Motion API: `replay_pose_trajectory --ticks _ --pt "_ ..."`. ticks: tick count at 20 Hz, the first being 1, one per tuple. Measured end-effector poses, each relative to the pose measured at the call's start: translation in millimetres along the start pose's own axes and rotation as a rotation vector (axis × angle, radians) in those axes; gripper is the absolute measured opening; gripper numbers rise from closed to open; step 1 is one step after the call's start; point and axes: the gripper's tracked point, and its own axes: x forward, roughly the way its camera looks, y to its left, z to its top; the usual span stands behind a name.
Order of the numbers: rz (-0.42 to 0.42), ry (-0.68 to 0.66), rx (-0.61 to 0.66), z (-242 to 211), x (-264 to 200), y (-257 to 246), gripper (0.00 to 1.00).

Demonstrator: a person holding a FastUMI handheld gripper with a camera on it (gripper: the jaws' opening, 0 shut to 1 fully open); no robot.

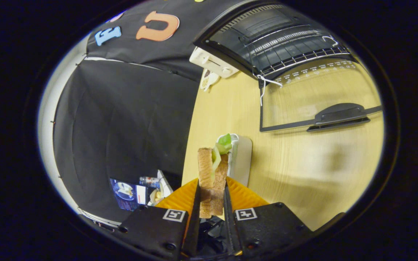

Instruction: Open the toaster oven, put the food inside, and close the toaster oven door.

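Observation:
A sandwich (212,174) of two brown bread slices with green lettuce sticking out stands pinched between my fingers, and my gripper (212,197) is shut on it, lifted above the wooden table (303,163). Far beyond the fingers stands the toaster oven (267,40), its glass door (317,98) swung down flat over the table, handle (341,116) toward me. The wire rack (296,54) shows inside the open cavity. A white plate (241,156) lies on the table just behind the sandwich.
An orange ridged thing (243,197) lies under the fingers. A white appliance (212,63) stands beside the oven near the table's edge. Past that edge, packaged goods (136,190) sit low against the black cloth wall.

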Motion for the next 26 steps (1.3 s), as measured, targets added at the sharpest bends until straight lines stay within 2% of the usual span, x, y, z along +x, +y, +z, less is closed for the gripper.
replay_pose_trajectory --ticks 4,8,15,18,26 --pt "0.08 -0.091 -0.017 14.8 -19.9 14.0 0.36" --pt "0.057 -0.24 -0.012 40.5 -38.4 4.9 0.36" --pt "0.149 -0.6 0.207 104.1 -73.0 -23.6 0.36" --pt "0.126 -0.737 0.281 125.9 -85.1 -49.5 0.36" --pt "0.056 -0.937 0.422 163.8 -104.6 -97.8 0.36"
